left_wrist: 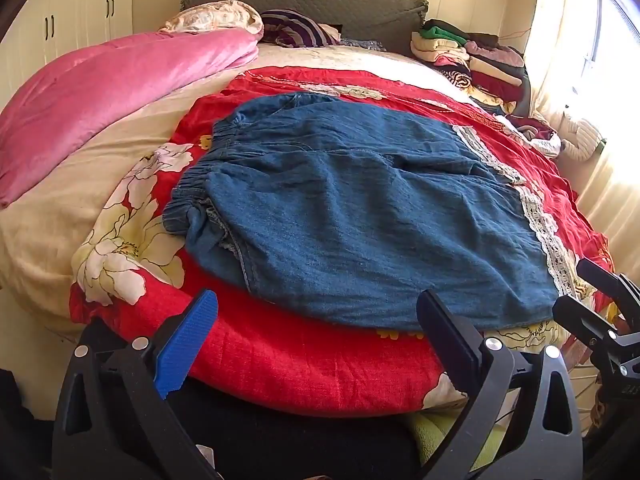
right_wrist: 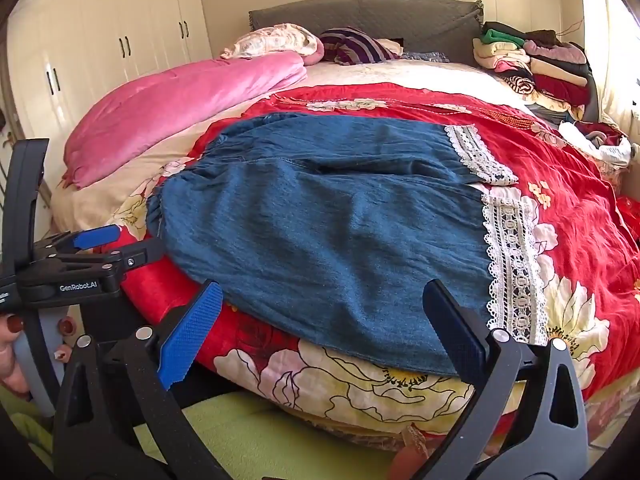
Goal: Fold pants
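Blue denim pants (left_wrist: 352,216) (right_wrist: 320,236) lie flat on a red floral quilt (left_wrist: 304,364) (right_wrist: 568,184). Their elastic waistband (left_wrist: 192,184) points left and the white lace hems (right_wrist: 512,260) point right. The two legs lie side by side, the near one toward me. My left gripper (left_wrist: 316,336) hovers open just short of the pants' near edge, nothing between its fingers. My right gripper (right_wrist: 320,332) is open too, its fingers standing over the near leg's edge. In the right wrist view the left gripper (right_wrist: 136,242) shows beside the waistband end.
A pink duvet (left_wrist: 112,92) lies folded along the bed's left side. Stacked folded clothes (left_wrist: 472,60) sit at the back right by the curtain (left_wrist: 560,40). Pillows (left_wrist: 280,28) and a grey headboard (left_wrist: 340,0) are behind. White wardrobes (right_wrist: 100,48) stand left. A hand (right_wrist: 10,340) holds the left gripper.
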A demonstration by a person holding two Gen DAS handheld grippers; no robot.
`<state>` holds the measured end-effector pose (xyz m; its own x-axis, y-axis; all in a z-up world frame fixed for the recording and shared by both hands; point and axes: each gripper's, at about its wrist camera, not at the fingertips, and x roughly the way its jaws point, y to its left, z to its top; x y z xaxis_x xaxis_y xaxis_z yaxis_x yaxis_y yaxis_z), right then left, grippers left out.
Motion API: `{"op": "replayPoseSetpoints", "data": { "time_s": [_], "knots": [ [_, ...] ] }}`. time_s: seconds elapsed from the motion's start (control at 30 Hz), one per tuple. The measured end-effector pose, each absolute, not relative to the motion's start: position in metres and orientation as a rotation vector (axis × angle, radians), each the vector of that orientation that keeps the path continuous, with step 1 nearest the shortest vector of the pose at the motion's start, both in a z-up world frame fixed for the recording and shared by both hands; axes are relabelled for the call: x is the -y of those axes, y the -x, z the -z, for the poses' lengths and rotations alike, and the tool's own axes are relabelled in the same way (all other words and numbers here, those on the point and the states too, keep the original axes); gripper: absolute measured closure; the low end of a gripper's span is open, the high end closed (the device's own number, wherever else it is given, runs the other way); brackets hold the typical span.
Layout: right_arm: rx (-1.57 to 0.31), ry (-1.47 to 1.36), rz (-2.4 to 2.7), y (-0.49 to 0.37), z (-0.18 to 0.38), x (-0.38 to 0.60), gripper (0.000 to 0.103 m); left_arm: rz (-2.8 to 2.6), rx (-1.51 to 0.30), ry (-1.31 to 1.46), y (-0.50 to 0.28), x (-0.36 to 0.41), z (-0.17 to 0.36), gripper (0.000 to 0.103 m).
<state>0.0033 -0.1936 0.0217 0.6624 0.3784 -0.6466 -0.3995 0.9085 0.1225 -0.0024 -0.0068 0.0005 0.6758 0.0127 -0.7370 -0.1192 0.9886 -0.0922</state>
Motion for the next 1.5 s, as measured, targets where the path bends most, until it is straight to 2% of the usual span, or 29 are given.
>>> {"op": "replayPoseSetpoints", "data": {
  "time_s": [1.5],
  "knots": [
    [-0.719, 0.024, -0.426, -0.0055, -0.0204, 0.1979, 0.008, -0.072, -0.820, 0.137, 0.0038, 0.0076, -0.0022, 0.004]
  ]
}}
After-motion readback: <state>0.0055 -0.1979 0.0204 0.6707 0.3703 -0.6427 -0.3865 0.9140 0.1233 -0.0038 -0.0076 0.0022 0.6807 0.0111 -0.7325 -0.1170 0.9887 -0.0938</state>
